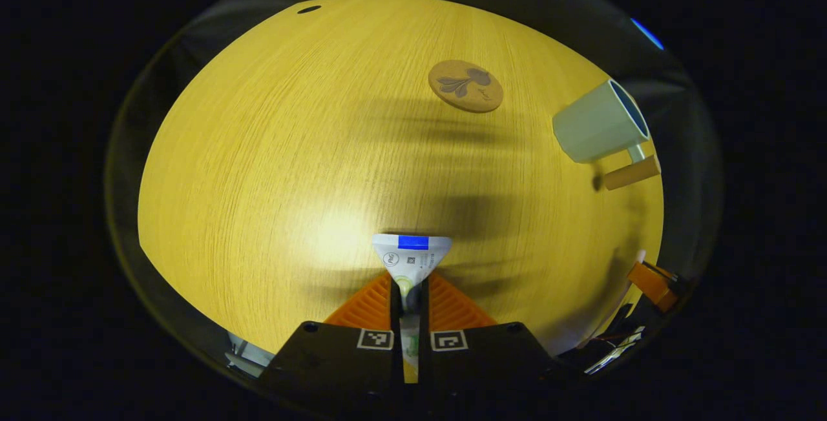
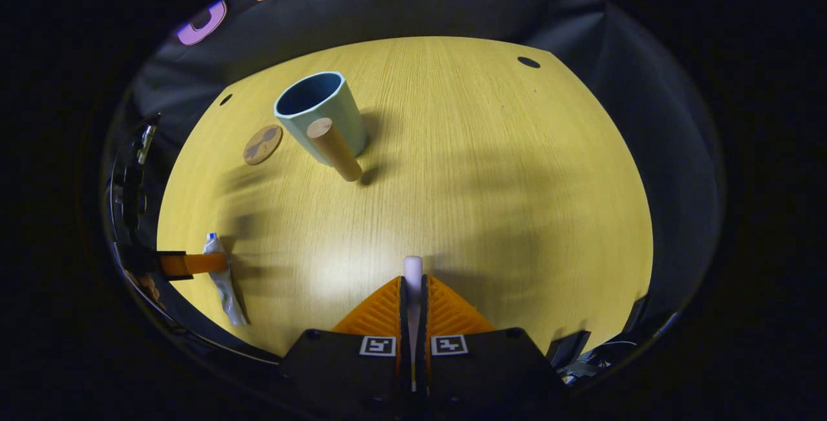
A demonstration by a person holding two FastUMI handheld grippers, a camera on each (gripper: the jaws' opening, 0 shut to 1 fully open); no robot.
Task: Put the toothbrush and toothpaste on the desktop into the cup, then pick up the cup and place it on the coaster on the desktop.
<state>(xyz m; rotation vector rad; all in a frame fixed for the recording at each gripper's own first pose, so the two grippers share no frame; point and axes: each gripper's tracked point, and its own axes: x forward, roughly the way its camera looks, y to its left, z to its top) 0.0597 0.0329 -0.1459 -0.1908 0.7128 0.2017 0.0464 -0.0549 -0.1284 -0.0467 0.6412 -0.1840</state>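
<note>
Left gripper (image 1: 410, 292): fingers closing tight on the toothpaste (image 1: 411, 259), crimped end projecting ahead of the tips. Right gripper (image 2: 413, 292): fingers pinching the toothbrush (image 2: 412, 267), its end showing just past the tips. Cup (image 2: 321, 114) standing on the desktop (image 2: 491, 169), ahead and left of the right fingers. Coaster (image 1: 465, 86) lying well ahead of the left fingers, apart from the cup.

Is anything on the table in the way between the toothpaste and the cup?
Nothing visible. The left gripper holds the toothpaste, and only bare desktop lies between it and the cup. The coaster sits off to the side.
</note>
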